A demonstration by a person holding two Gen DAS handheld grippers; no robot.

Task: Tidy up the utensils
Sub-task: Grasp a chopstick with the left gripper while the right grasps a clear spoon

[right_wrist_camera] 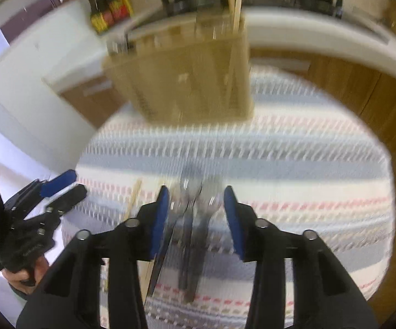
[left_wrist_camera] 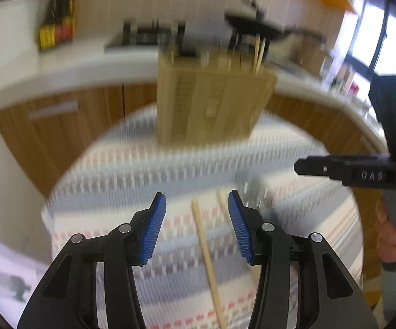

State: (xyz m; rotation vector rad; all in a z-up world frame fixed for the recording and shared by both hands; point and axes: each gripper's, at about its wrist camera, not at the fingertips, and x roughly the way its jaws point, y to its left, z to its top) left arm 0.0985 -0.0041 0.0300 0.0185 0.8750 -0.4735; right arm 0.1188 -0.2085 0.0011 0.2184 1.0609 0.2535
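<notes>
Fingers of left gripper (left_wrist_camera: 196, 229) and right gripper (right_wrist_camera: 196, 219) spread, empty; metal utensils (right_wrist_camera: 195, 235) blurred, type unclear

Standing on the table (left_wrist_camera: 110, 181) near its far edge: a wooden holder (left_wrist_camera: 211, 101), with two chopsticks (left_wrist_camera: 259, 52) sticking up inside at its right end. Lying flat on the table nearer the front edge: two more chopsticks (left_wrist_camera: 207, 257), side by side. Just to the right of those, also flat on the table: some metal utensils (right_wrist_camera: 195, 219), handles toward the front edge, too blurred to tell apart. Behind the table: a counter (left_wrist_camera: 69, 68), with cupboard doors (left_wrist_camera: 50, 126) under it. On the counter, far left: a few bottles (left_wrist_camera: 56, 26). Behind the holder: a stove (left_wrist_camera: 154, 35).
</notes>
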